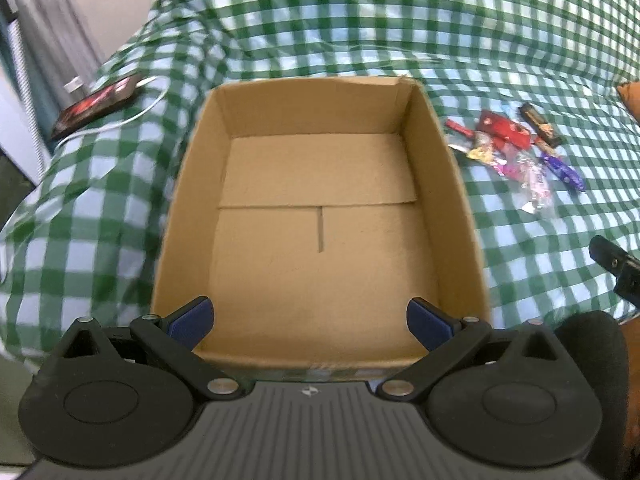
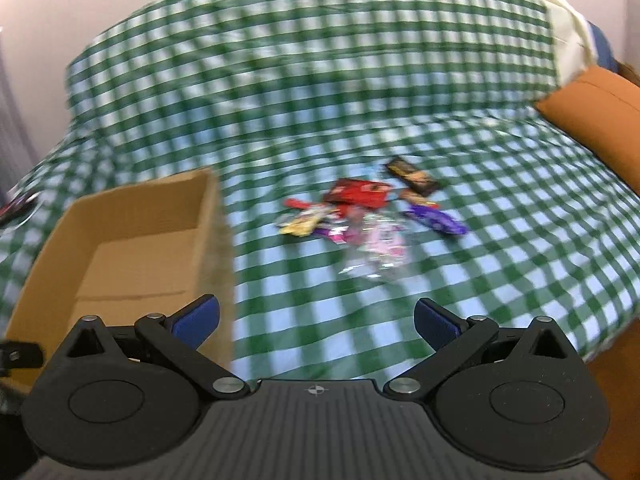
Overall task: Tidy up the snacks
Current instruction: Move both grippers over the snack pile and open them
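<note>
At the far left of the bed, near its edge, a phone with a red-lit screen lies on the green-and-white checked bedspread, a white cable trailing from it. To its right sits an open cardboard box, nothing inside it, its bottom flaps bare. The left gripper hangs over the box's near rim with its blue-padded fingers spread wide and nothing between them.

Right of the box, apart from its wall, the snacks lie in a loose heap on the cloth: a red packet, a dark chocolate bar, a purple wrapped bar, a yellow sweet, and clear crinkled wrappers with pink contents. The right gripper faces this heap from well back, its jaws likewise wide apart and empty. That view is blurred, so the finer wrappers cannot be told apart. An orange cushion sits at the far right.

The snacks look light and small, with slick foil or film wrappers that will likely crumple and slide. The bars seem stiff enough to pinch across their narrow width; the loose sweets are probably best taken by the body rather than a twisted end. The soft bedding will give under pressure, so a low, gentle pinch seems wise.
</note>
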`<state>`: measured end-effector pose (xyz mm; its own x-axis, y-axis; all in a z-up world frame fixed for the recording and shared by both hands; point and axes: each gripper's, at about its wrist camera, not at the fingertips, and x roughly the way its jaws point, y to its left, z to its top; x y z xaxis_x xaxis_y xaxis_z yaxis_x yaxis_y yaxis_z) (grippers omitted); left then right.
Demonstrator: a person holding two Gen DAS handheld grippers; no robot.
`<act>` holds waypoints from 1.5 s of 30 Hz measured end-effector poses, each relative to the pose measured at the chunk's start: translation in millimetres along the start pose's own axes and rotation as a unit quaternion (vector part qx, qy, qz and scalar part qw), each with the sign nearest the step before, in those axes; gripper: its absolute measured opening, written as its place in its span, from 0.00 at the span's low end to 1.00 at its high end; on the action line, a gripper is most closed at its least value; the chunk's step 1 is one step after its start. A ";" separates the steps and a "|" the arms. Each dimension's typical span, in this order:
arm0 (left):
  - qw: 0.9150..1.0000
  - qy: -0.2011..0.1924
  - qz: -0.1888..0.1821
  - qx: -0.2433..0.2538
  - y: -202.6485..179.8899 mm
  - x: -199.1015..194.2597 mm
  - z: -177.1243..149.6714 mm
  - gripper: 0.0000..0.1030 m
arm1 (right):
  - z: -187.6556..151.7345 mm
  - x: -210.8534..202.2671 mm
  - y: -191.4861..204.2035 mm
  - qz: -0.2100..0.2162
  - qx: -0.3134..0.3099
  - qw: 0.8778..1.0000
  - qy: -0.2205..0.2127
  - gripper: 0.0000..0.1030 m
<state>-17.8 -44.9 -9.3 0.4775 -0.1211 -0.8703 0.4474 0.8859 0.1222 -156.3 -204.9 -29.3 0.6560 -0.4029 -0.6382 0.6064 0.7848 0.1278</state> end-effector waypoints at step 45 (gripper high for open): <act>0.975 0.099 -0.068 0.187 -259.3 279.2 214.4 0.90 | 17.8 289.3 -71.3 -0.055 -0.006 0.997 0.061 1.00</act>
<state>161.6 -404.4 -181.6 0.2550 -0.1046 -0.9613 0.7583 0.6384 0.1317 -1.8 -385.8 -209.4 0.5256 -0.4281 -0.7352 0.6657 0.7450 0.0421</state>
